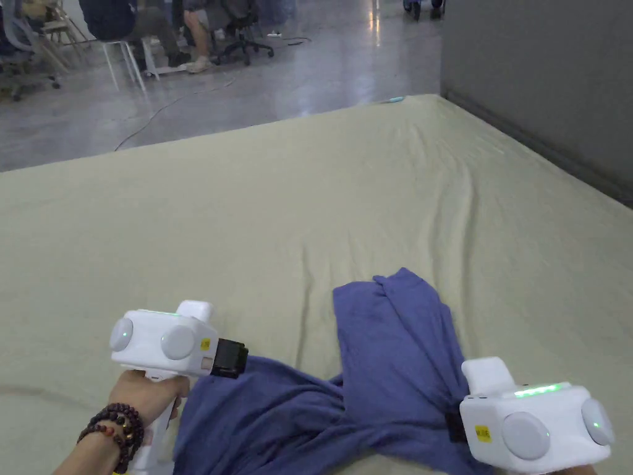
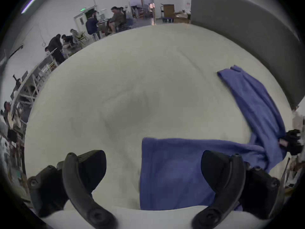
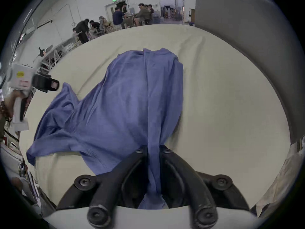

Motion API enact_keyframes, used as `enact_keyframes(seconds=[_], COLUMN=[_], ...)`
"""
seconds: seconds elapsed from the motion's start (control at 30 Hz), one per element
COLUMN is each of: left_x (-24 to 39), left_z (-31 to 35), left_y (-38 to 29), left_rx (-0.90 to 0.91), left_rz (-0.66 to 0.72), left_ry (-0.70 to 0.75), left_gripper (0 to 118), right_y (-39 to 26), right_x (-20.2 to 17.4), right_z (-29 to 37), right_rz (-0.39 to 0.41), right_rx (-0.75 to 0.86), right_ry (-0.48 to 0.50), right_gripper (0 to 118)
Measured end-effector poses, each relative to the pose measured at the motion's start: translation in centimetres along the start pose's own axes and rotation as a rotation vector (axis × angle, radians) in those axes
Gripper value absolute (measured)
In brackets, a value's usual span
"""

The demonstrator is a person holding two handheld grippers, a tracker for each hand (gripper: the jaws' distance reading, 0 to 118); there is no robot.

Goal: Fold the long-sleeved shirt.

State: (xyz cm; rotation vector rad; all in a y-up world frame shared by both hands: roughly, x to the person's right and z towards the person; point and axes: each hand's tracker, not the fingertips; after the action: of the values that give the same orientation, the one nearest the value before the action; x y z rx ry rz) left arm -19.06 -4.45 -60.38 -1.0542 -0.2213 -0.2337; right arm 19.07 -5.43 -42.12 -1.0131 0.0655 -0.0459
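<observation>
Pinching a bunched fold of the blue shirt (image 3: 132, 100), the right gripper (image 3: 152, 151) anchors one end on the bed (image 1: 309, 198) while the spread-open left gripper (image 2: 153, 169) hovers right over the other end, so left's next, I'd guess.

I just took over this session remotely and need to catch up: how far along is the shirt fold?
Early. Nothing looks folded: the blue shirt lies bunched and twisted on the green sheet. In hand: the right gripper is shut on a gathered strip of the shirt, while the left gripper hangs open above its edge. Left: grab with the left, spread it flat, then make all the folds.
</observation>
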Motion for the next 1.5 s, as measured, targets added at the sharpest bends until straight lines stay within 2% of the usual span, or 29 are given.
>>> enact_keyframes(seconds=[0.1, 0.13, 0.17, 0.23, 0.27, 0.3, 0.33, 0.4, 0.5, 0.67, 0.8, 0.87, 0.97, 1.13, 1.27, 1.33, 1.5], left_x=[0.2, 0.5, 0.8, 1.4, 2.0, 2.0, 2.3, 2.7, 2.7, -2.7, -7.0, -7.8, -9.6, -11.5, -12.0, -12.0, -12.3], left_z=[-2.4, -2.8, -3.4, -2.5, -1.6, -1.0, -0.3, 0.5, 2.8, 10.9, 20.4, 26.2, 33.4, 42.3, 44.6, 44.3, 38.9], left_y=[0.1, 0.0, -0.2, -0.6, -0.5, -0.8, -0.9, -1.1, -1.1, 1.8, 5.6, 7.2, 10.5, 15.7, 17.6, 17.4, 15.5], left_rx=[-0.058, -0.077, -0.093, -0.04, 0.006, 0.029, 0.083, 0.071, 0.126, 0.309, 0.482, 0.553, 0.661, 0.784, 0.782, 0.79, 0.723], left_rz=[-0.008, -0.016, -0.011, 0.007, -0.013, -0.025, -0.039, -0.003, -0.031, 0.132, 0.159, 0.165, 0.179, 0.183, 0.183, 0.186, 0.225], left_ry=[-0.035, -0.028, -0.027, -0.086, -0.014, 0.006, 0.001, -0.097, -0.031, -0.044, 0.009, 0.029, 0.09, 0.207, 0.235, 0.231, 0.198], left_gripper=[113, 110, 101, 67, 30, 0, 0, 0, 0, 0, 0, 0, 0, 0, 0, 0, 0], right_y=[-0.1, -0.1, -0.2, -0.2, -0.2, -0.3, -0.3, -0.2, 1.5, 9.2, 18.3, 23.3, 30.8, 41.0, 44.6, 44.7, 41.3], right_x=[-0.1, -0.2, -0.4, -0.6, -0.7, -0.7, -0.7, -0.6, -0.1, 0.4, -1.4, -2.5, -4.5, -6.0, -6.4, -6.5, -6.8], right_z=[-0.2, -0.3, -0.4, -0.5, -0.7, -0.7, -0.7, -0.8, 0.6, 6.4, 11.5, 14.8, 20.1, 27.3, 29.4, 28.8, 23.3], right_rz=[0.004, 0.01, 0.022, 0.033, 0.038, 0.039, 0.037, 0.036, 0.01, 0.018, 0.148, 0.209, 0.273, 0.264, 0.196, 0.188, 0.195], right_rx=[-0.001, -0.001, 0.0, 0.001, 0.002, 0.003, 0.004, 0.003, -0.017, 0.194, 0.344, 0.425, 0.529, 0.624, 0.622, 0.621, 0.557], right_ry=[0.002, -0.001, -0.008, -0.018, -0.021, -0.023, -0.023, -0.021, 0.009, 0.072, 0.055, 0.08, 0.059, 0.068, 0.092, 0.098, 0.098], right_gripper=[7, 7, 7, 7, 7, 7, 7, 7, 7, 7, 7, 7, 7, 7, 7, 7, 7])
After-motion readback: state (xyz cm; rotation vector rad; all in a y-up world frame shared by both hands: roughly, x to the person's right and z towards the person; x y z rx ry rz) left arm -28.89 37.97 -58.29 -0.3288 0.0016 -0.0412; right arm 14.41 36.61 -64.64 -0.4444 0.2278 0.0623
